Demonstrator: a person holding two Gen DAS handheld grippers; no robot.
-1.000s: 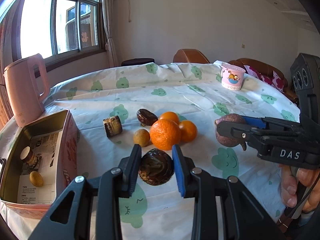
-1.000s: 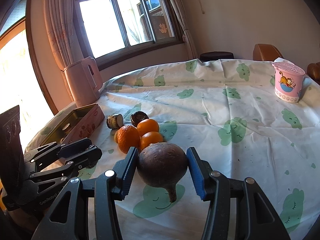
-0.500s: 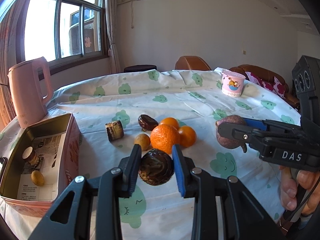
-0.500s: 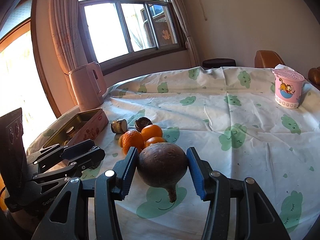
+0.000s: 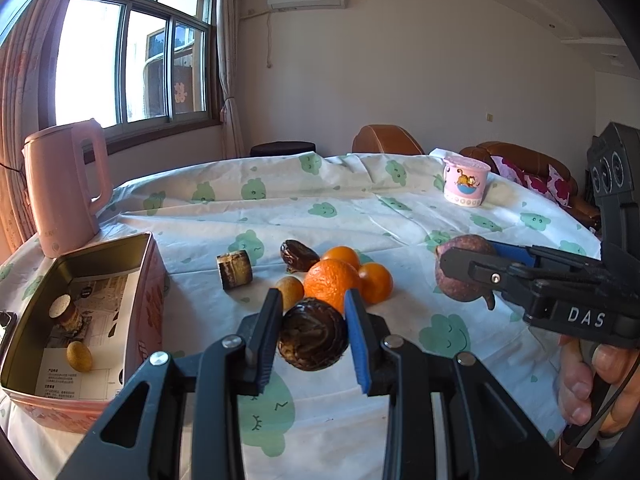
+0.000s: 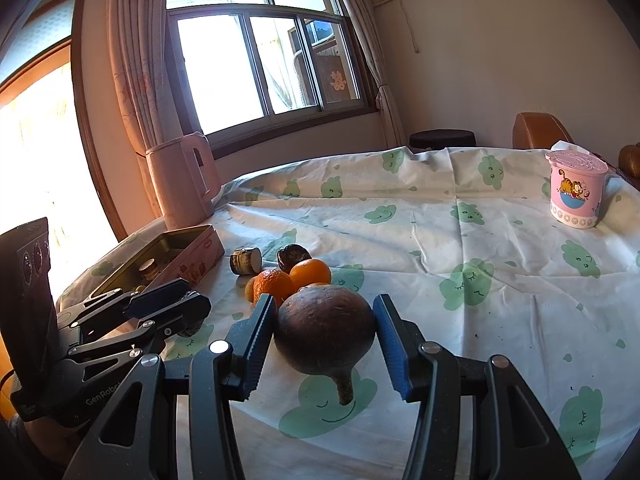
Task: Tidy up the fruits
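Observation:
My left gripper [image 5: 313, 312] is shut on a dark brown wrinkled fruit [image 5: 312, 334], held just above the tablecloth in front of the fruit pile. The pile has a large orange [image 5: 330, 282], two smaller oranges [image 5: 376, 278], a small tan fruit [image 5: 291, 288], a dark wrinkled fruit [image 5: 298, 256] and a brown cylinder piece [image 5: 234, 270]. My right gripper [image 6: 325, 308] is shut on a big round brown fruit [image 6: 324, 332] with its stem pointing down, held above the table right of the pile. The left gripper [image 6: 192, 304] shows at that view's lower left.
An open pink tin box [image 5: 154, 280] stands at the left and holds a small tan fruit [image 5: 79, 356] and a cylinder piece [image 5: 66, 312]. A pink kettle [image 5: 64, 188] is behind it. A pink cartoon cup [image 5: 466, 182] sits far right. A hand [image 5: 580, 384] grips the right tool.
Both grippers have tipped upward a little with their fruits still clamped, so the table and pile sit lower in both views. Nothing on the table has moved.

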